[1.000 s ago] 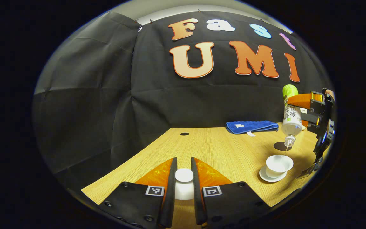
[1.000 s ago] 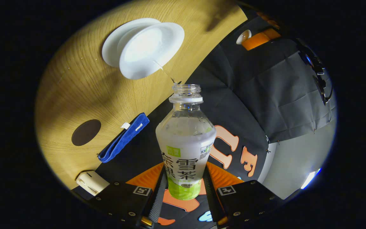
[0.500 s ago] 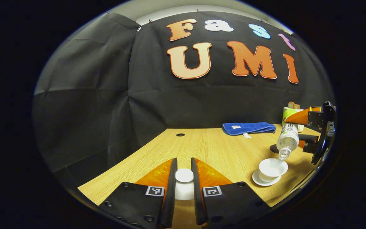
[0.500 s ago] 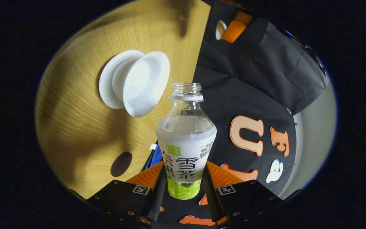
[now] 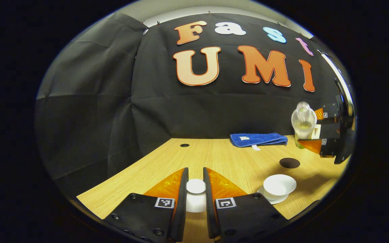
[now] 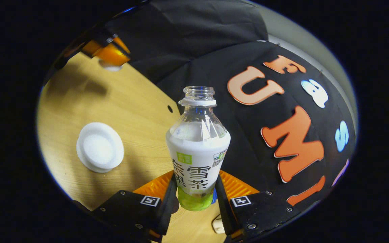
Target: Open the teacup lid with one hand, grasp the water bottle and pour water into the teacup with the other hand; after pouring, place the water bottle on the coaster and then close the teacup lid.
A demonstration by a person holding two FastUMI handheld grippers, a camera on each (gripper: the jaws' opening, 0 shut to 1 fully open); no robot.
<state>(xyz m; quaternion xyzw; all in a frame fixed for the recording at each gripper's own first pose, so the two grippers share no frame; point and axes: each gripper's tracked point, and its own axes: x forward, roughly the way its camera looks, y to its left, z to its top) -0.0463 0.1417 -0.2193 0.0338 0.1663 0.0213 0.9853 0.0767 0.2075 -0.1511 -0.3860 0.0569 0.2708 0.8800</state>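
Note:
My left gripper (image 5: 195, 189) is shut on the white teacup lid (image 5: 195, 186), held just above the wooden table (image 5: 221, 158). The open white teacup (image 5: 279, 185) stands on its saucer at the right, also seen as the teacup (image 6: 100, 146) in the right gripper view. My right gripper (image 6: 196, 195) is shut on the clear water bottle (image 6: 198, 148), which has no cap and points mouth up. In the left gripper view the water bottle (image 5: 303, 123) hangs upright above the table, behind the dark round coaster (image 5: 289, 163). The left gripper (image 6: 108, 55) with the lid shows far off.
A folded blue cloth (image 5: 258, 139) lies at the table's back edge. A small cable hole (image 5: 184, 145) sits near the back left. A small beige object (image 6: 218, 225) lies under my right gripper. Black cloth walls close the booth behind the table.
The bottle has swung from tilted mouth-down over the teacup to upright, and moved back and away from the cup. The water stream has stopped. The left gripper keeps holding the lid.

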